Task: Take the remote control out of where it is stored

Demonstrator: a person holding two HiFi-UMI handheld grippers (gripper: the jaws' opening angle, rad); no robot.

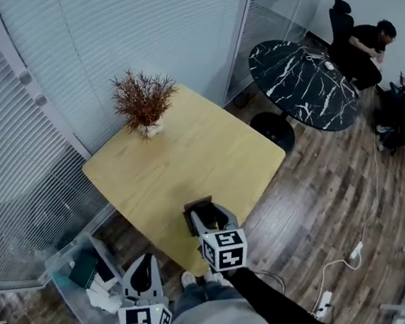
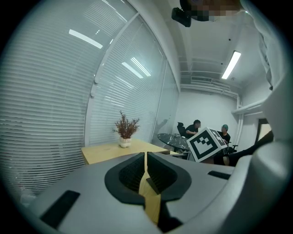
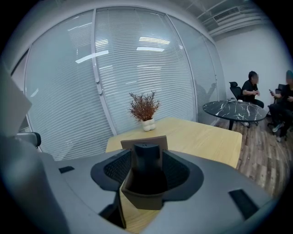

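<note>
Currently the right gripper [image 1: 202, 217] sits at the near edge of the yellow wood table [image 1: 185, 152], fingers closed on a small brown holder [image 3: 143, 201]. Black remote control [image 3: 146, 157] stands upright inside that holder, top end poking above its rim, back panel of the holder right behind it. In the right gripper view the two dark ribbed pads press in on either side, w/ holder and remote filling the gap between them. Holder is over the table's near edge; can't tell if it touches the top.

Left gripper [image 1: 143, 263] hangs off the table, below its near-left corner, over the wood floor. Its fingers [image 2: 132, 171] are nearly together, just a thin slit, nothing btwn them; tabletop shows through the slit in the left gripper view.

At the table's far corner: a reddish dried plant [image 1: 143, 98] in a white pot [image 1: 151, 129], well apart from the holder. Left of the table, on the floor by the blinds, a clear plastic bin [image 1: 73, 310] w/ misc. items inside. Beyond the table's right side, a round black marble table [image 1: 301, 83], and past it two people seated [image 1: 367, 41]. Near-right of the table, a white power strip [image 1: 324, 302] and cable on the floor.
</note>
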